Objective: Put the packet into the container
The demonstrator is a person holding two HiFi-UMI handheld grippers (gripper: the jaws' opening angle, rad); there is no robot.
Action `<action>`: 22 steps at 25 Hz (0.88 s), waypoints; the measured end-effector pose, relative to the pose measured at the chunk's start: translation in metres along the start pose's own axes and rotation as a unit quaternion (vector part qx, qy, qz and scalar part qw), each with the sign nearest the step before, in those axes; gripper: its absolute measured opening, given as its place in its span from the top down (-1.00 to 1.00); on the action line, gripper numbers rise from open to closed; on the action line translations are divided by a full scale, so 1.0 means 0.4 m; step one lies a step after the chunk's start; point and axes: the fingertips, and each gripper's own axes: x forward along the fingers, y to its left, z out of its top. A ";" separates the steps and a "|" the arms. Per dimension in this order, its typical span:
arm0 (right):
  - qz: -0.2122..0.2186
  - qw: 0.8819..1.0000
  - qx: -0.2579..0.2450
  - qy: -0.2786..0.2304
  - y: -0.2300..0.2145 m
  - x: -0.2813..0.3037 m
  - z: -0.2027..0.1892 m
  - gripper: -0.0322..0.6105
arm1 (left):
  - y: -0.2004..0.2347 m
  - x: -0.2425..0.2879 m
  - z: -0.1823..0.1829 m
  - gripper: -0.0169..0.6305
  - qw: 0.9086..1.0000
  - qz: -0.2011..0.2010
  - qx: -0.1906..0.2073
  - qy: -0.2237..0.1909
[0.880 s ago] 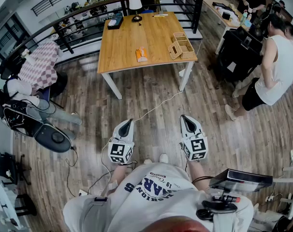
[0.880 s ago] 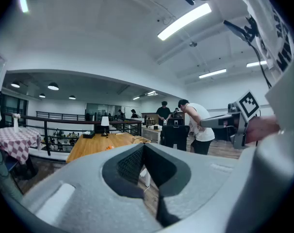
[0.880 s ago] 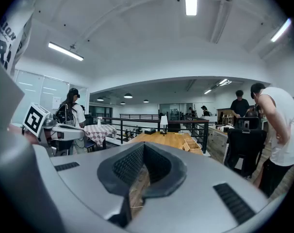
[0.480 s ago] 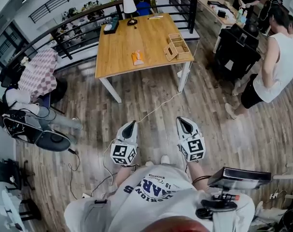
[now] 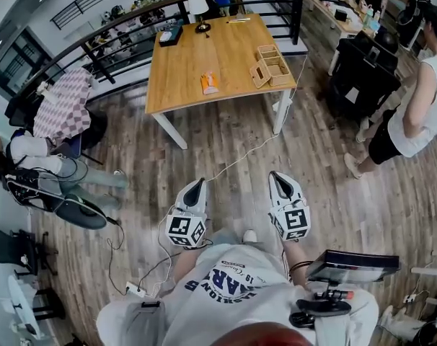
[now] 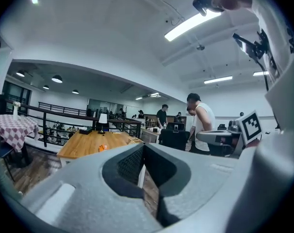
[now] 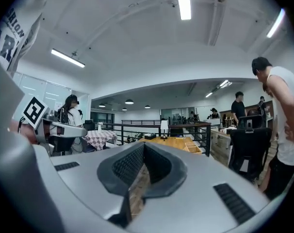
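Wooden container [image 5: 271, 65] at right edge of wooden table [image 5: 182, 56], compartments show bare wood. Orange packet [image 5: 209, 83] mid-table, left of container, apart. Lamp [image 5: 201, 6] at table's far edge. Left gripper [image 5: 197, 184] and right gripper [image 5: 275, 176] both clenched on nothing, well short of table. White cable [image 5: 240, 158] on floor between.

Ahead of me a wooden table [image 5: 190, 67] on white legs stands on plank floor [image 5: 327, 193]. A white-shaded lamp [image 5: 201, 6] sits at its far edge, with a dark flat box [image 5: 171, 34] near it to the left. A black railing [image 5: 117, 38] runs behind. To the left is a checkered cloth [image 5: 60, 107]. A white cable [image 5: 236, 161] trails across the floor from the table's right leg toward me. At the right a person in a white sleeveless top [image 5: 420, 110] bends beside a black chair [image 5: 359, 78].
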 end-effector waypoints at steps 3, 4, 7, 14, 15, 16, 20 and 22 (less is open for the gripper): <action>0.018 1.000 0.012 0.004 -0.009 0.042 -0.010 0.88 | 0.015 0.009 -0.031 0.96 1.000 0.009 -0.007 0.014; 0.023 1.000 0.011 0.007 -0.010 0.052 -0.011 0.88 | 0.021 0.017 -0.047 0.96 1.000 0.012 -0.013 0.021; 0.036 0.999 0.008 0.023 -0.018 0.084 -0.025 0.88 | 0.036 0.052 -0.071 0.96 0.999 0.015 -0.035 0.029; 0.035 0.998 0.007 0.057 -0.040 0.186 -0.049 0.88 | 0.107 0.183 -0.026 0.96 1.000 0.005 -0.023 0.006; 0.033 0.998 0.006 0.058 -0.045 0.205 -0.046 0.88 | 0.120 0.206 -0.020 0.96 1.000 0.001 -0.021 0.004; 0.032 0.998 0.006 0.059 -0.049 0.225 -0.041 0.88 | 0.133 0.228 -0.013 0.96 1.000 -0.002 -0.020 0.003; 0.029 0.998 -0.002 0.064 -0.068 0.313 -0.019 0.88 | 0.193 0.308 0.035 0.96 1.000 -0.014 -0.007 -0.008; 0.026 0.997 -0.005 0.068 -0.079 0.362 -0.010 0.88 | 0.223 0.340 0.059 0.96 1.000 -0.016 -0.002 -0.014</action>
